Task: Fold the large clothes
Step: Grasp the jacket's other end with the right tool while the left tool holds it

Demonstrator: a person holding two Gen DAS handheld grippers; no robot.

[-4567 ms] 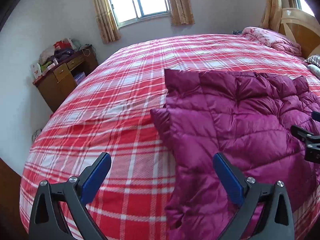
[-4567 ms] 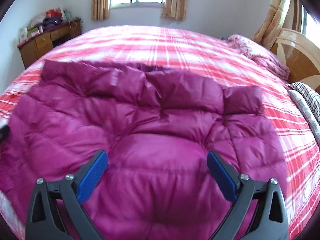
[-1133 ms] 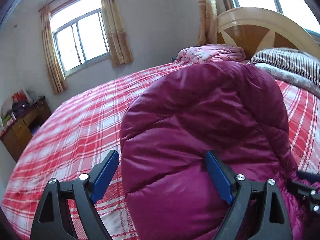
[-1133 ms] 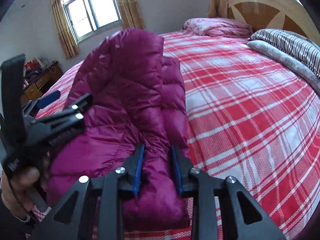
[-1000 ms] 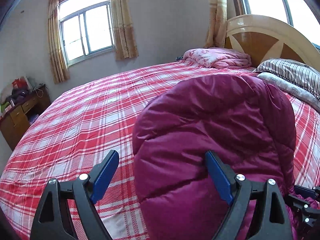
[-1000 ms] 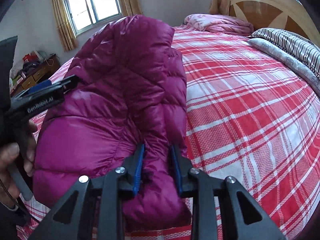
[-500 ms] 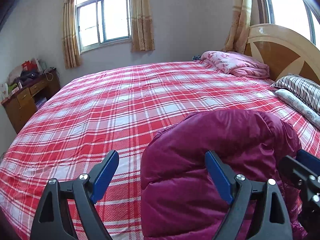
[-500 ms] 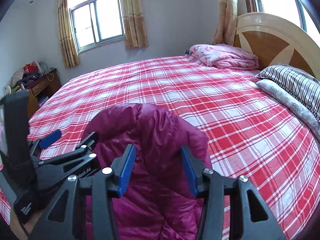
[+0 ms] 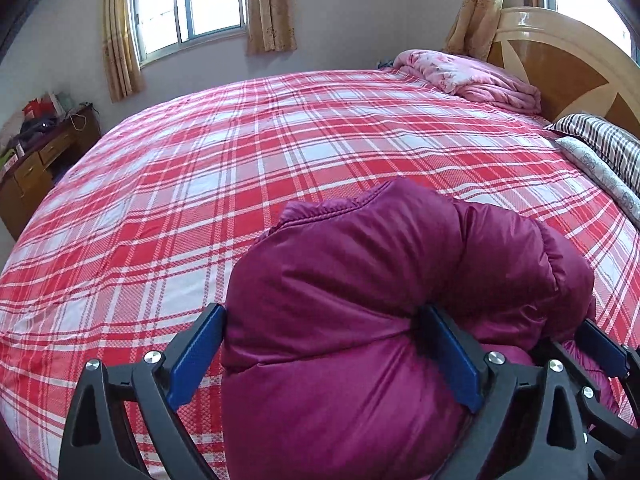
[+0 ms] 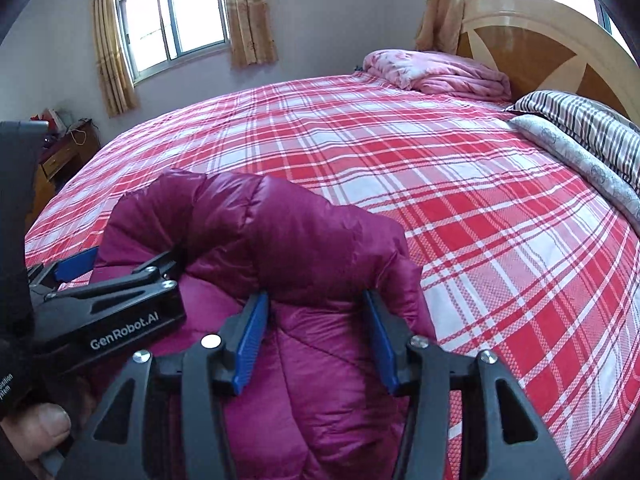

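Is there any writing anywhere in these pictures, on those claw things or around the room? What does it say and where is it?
"GenRobot.AI": white letters on the black side of the left claw, seen from the right wrist view.
Small white print at that view's far left edge, on the black handle: cut off and too small to read.
Items on the wooden desk: too blurred to read.
Nothing readable on the purple jacket or the plaid bedspread.

Both grippers: black plastic frames with triangular cutouts, silver screw heads, blue finger pads (image 9: 196, 354); left gripper (image 10: 116, 276) body has white "GenRobot.AI" lettering; bare thumb (image 10: 34, 432) with dark sleeve at frame edge.
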